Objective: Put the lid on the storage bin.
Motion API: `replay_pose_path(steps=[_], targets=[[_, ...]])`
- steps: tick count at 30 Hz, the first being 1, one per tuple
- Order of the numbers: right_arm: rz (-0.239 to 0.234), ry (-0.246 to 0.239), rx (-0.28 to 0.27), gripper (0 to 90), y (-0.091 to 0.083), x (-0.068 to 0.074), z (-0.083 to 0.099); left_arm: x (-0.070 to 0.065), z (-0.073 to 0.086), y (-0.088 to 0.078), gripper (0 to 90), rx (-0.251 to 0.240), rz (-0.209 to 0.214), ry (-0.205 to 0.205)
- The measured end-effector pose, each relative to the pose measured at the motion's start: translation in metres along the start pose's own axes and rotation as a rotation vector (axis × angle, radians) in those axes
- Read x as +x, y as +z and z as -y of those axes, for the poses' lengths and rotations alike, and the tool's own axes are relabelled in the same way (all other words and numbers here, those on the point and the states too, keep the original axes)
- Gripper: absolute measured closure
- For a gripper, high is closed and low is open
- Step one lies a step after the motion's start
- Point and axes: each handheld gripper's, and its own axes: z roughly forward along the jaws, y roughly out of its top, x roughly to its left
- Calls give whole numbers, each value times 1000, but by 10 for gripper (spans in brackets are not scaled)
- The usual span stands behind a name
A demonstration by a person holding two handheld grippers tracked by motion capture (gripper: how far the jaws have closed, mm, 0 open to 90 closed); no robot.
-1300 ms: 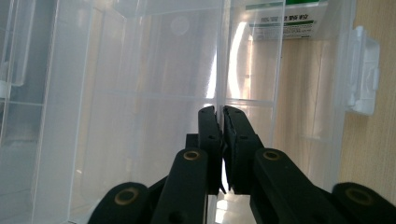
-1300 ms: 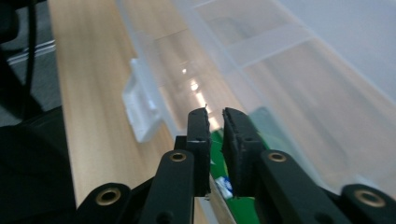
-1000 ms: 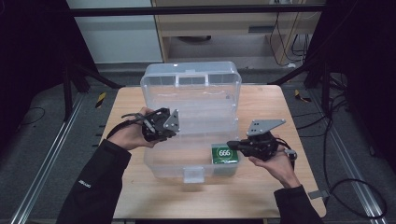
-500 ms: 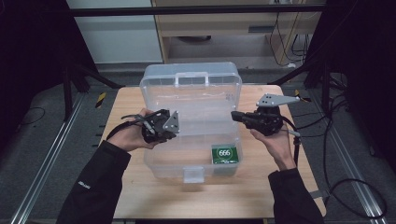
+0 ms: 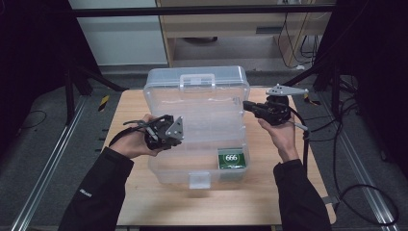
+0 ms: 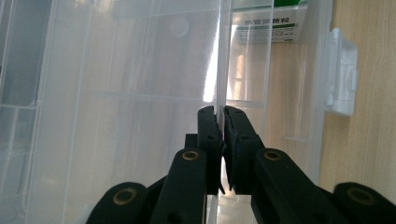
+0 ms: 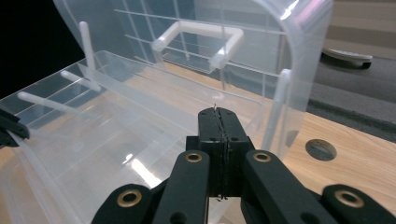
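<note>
The clear plastic box (image 5: 197, 130) sits open mid-desk (image 5: 144, 202), its lid upright at the back, a green packet (image 5: 231, 159) in its near right corner. The left gripper (image 5: 166, 133) has its fingers clamped on the box's left wall, steadying it. The right gripper (image 5: 255, 108), fingers together and empty, hovers beside the lid's right edge; closing the lid looks like the next move, which calls for a push from behind.

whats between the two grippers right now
In the high view the open clear plastic box lies between the left gripper and the right gripper; the left one grips the box's left wall.
</note>
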Motion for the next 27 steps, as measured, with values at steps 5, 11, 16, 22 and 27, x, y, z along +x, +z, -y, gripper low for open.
replay_pose_path(steps=[5,11,16,22,27], targets=[[2,-4,14,900,0,-1,1,-1,1,1,852,-7,8,-5],[2,0,25,900,-1,-3,4,-3,3,1,850,-16,16,-9],[-4,30,24,900,-3,-8,9,-4,4,2,846,-20,17,-7],[-10,24,29,900,-7,-10,13,-7,4,2,845,-21,20,-1],[-21,25,17,900,-11,-8,12,-11,6,4,840,-25,33,6]])
